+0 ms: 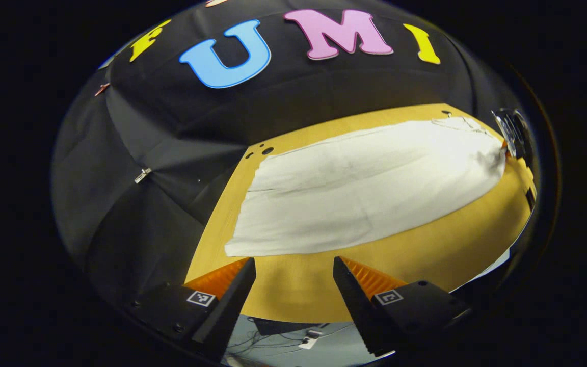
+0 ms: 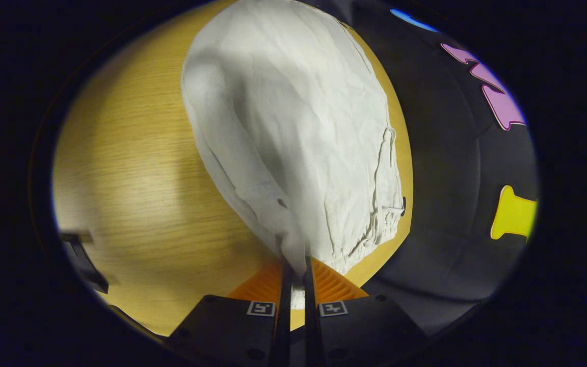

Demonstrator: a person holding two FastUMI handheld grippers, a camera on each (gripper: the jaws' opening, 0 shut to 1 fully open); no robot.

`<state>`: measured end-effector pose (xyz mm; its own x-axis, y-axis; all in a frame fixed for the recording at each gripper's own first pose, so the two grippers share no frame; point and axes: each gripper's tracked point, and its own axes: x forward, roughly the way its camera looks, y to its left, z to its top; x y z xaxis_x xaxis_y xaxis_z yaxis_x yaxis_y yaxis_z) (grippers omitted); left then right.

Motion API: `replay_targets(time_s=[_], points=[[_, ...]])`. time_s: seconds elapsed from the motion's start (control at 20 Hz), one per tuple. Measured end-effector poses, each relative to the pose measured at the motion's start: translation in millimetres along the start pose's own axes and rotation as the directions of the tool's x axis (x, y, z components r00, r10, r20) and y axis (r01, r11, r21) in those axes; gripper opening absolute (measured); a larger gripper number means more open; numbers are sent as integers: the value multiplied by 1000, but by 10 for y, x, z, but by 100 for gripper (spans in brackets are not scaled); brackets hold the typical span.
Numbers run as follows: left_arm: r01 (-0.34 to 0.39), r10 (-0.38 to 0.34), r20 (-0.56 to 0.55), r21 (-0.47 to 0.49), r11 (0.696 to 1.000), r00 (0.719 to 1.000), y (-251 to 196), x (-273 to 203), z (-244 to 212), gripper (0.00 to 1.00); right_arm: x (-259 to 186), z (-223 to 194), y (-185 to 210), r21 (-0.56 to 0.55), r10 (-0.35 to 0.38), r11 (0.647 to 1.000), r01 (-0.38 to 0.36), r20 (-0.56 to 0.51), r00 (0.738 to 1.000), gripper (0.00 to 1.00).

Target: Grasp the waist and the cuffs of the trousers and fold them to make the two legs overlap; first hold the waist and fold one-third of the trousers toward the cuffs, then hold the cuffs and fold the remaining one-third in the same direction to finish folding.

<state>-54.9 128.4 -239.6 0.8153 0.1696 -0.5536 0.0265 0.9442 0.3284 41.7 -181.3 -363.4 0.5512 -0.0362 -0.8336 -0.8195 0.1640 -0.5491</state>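
Right claw (image 2: 294, 270) clamps the trousers' (image 2: 293, 127) waist; left claw (image 1: 293, 267) hovers apart.

The left gripper view is taken from above the near edge of the wooden table (image 1: 426, 255), looking forward and down past the spread fingers of the left gripper (image 1: 293, 270). The white trousers (image 1: 365, 193) are seen ahead of the fingertips, apart from them, stretching away to the right.

The right gripper view is taken very close to the cloth, looking along the trousers (image 2: 293, 127) from their gathered end, which is pinched at the tips of the right gripper (image 2: 295, 272).

The trousers and the tabletop are shared by both views.
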Motion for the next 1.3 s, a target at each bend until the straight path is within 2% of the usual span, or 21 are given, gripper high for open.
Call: replay_targets(time_s=[0.2,0.35,0.7,0.9,1.1,1.2,1.3], points=[[8,-1,-41,177,984,999,284,328,-194,97,22,22,15,4,92,996,-92,-46,995,5],[23,3,-90,286,958,996,474,557,-413,97,-3,51,19,41,152,988,-151,-44,987,5],[65,16,-145,537,841,989,1074,1053,-535,96,-35,44,36,-64,141,988,-143,-40,989,5],[140,-16,-189,663,735,982,1245,1367,-559,96,-49,50,41,-97,122,987,-127,-55,991,5],[288,-100,-284,758,585,954,1158,1527,-642,97,-52,51,39,-142,95,984,-105,-69,993,5],[317,-122,-297,807,499,947,1122,1641,-549,94,-57,49,40,-139,97,985,-106,-70,993,5],[353,-145,-323,827,437,935,1048,1688,-473,93,-49,39,32,-106,103,988,-110,-71,992,5]])
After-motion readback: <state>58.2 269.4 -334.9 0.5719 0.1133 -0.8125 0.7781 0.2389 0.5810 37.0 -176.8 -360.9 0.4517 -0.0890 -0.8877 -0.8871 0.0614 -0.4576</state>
